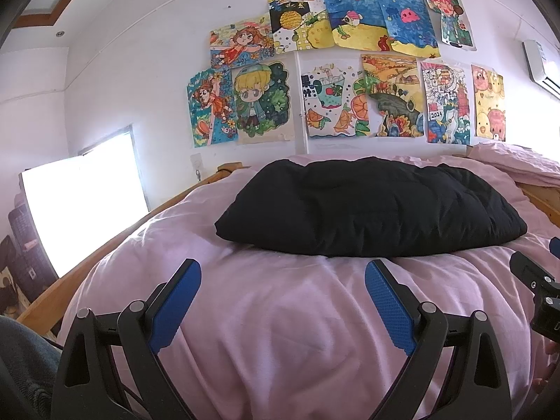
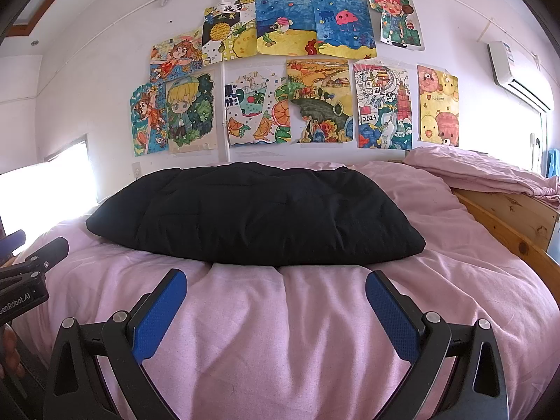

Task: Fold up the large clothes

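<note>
A black padded garment (image 1: 371, 210) lies folded into a thick flat bundle on the pink bedcover (image 1: 280, 315); in the right wrist view the same garment (image 2: 255, 217) sits centre-left. My left gripper (image 1: 282, 269) hovers open just short of the bundle's near edge, nothing between its blue pads. My right gripper (image 2: 276, 280) is open too, level with that near edge and also holding nothing. Each gripper shows at the edge of the other's view: the right one (image 1: 535, 280), the left one (image 2: 31, 266).
A wooden bed frame (image 2: 507, 220) runs along the right, with a pink bunched quilt (image 2: 483, 168) on top. A white wall with several coloured drawings (image 2: 315, 98) stands behind the bed. A bright window (image 1: 84, 210) is at left, an air conditioner (image 2: 518, 77) at upper right.
</note>
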Demonstrator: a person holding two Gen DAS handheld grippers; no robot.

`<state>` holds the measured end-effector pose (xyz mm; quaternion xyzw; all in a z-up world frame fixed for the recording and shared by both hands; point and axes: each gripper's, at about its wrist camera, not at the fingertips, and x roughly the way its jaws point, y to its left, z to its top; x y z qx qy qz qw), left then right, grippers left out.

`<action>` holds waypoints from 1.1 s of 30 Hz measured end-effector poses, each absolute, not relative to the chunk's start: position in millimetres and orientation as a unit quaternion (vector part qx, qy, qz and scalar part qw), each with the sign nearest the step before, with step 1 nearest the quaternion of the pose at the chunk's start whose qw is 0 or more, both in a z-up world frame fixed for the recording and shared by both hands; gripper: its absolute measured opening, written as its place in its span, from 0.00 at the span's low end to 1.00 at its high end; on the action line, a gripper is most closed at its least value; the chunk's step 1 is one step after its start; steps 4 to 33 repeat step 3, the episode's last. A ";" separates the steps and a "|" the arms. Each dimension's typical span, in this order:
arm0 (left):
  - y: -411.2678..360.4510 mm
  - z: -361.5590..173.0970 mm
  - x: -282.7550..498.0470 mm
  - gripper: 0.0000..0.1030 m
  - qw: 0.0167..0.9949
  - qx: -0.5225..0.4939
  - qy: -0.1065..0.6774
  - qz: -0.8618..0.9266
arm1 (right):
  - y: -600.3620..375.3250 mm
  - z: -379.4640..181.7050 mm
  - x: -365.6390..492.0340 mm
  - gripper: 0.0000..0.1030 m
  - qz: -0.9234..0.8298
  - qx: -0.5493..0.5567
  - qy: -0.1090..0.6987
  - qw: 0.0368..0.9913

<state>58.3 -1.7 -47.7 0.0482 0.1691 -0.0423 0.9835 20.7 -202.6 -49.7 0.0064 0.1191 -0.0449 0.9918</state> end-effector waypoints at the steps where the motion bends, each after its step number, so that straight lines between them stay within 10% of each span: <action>1: -1.4 -47.5 58.2 0.89 0.983 0.048 0.170 -0.043 | -202.7 -49.7 20.8 1.00 -0.045 0.006 0.119 0.992; 33: -1.8 -47.3 58.1 0.89 0.983 0.048 0.170 -0.043 | -203.2 -49.5 20.6 1.00 -0.045 0.006 0.120 0.992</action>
